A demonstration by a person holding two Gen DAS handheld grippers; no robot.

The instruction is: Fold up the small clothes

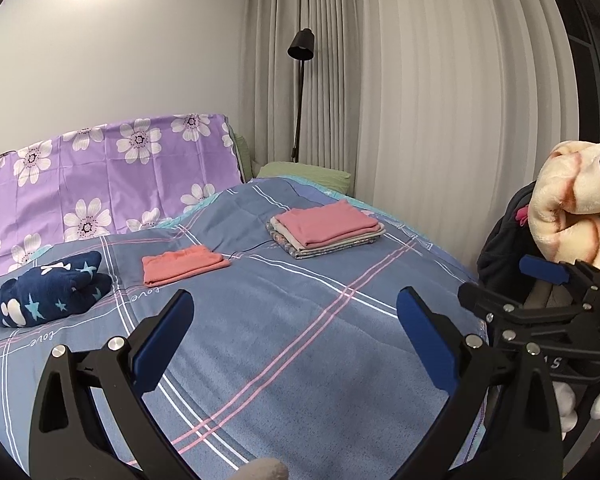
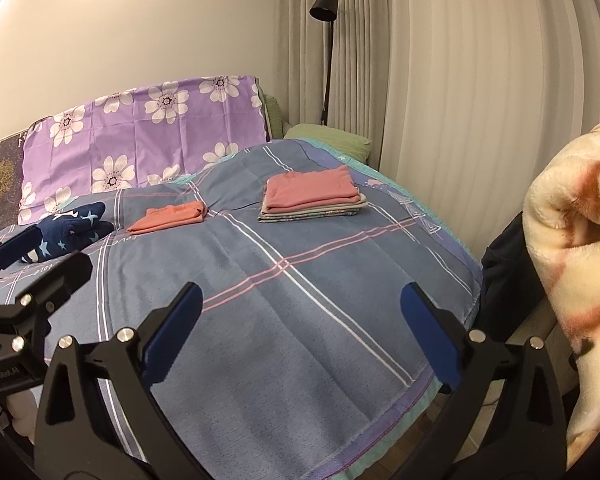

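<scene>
The plaid bedspread [image 2: 300,300] carries a folded stack [image 2: 312,196] near its far right edge, well beyond both claws. Left gripper [image 1: 296,344] and right gripper [image 2: 300,332] gape wide, seemingly empty.

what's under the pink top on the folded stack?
Under the pink top lie several folded pieces: pale grey layers, then a patterned one at the bottom. Only their edges show; the count is unclear.

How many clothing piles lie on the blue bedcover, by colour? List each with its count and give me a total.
Salmon folded piece: 1
Pink-topped folded stack: 1
Navy starred bundle, not folded: 1
Total: 3
</scene>
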